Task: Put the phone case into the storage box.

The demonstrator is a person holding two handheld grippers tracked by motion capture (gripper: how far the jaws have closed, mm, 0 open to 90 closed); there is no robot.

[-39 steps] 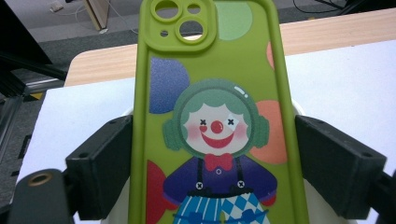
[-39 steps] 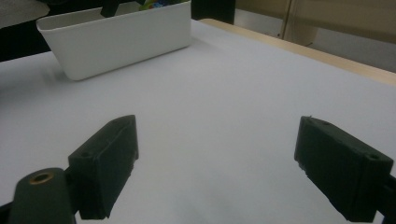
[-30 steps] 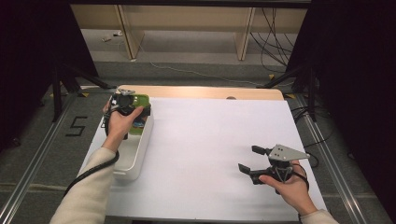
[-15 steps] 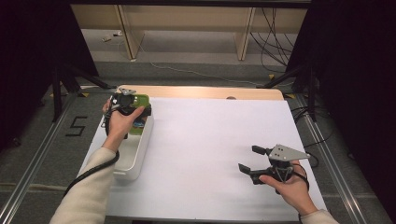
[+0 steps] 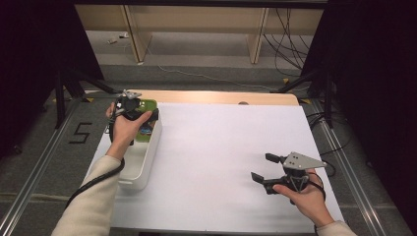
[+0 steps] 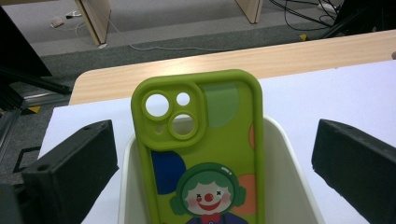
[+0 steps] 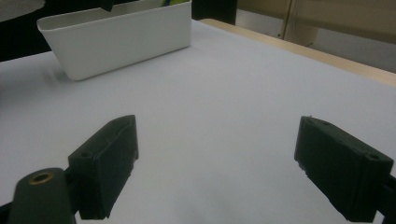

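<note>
The left gripper (image 6: 210,154) hung over the white bin (image 5: 142,162), fingers apart around the green phone case (image 6: 205,154); the right gripper (image 5: 268,168) rested on the desk (image 5: 221,147), fingers apart.

Hardly any change: left gripper (image 5: 132,109) a touch lower over the white plastic bin (image 5: 142,162), green clown-print phone case (image 5: 145,129) slightly deeper.

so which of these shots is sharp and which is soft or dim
Left gripper view: the green phone case is sharp and evenly lit, its near black jaws softer. Right gripper view: dimmer, the white bin fairly clear, the near jaws blurred. High view: the white table is bright, the surroundings fall into dark.
</note>
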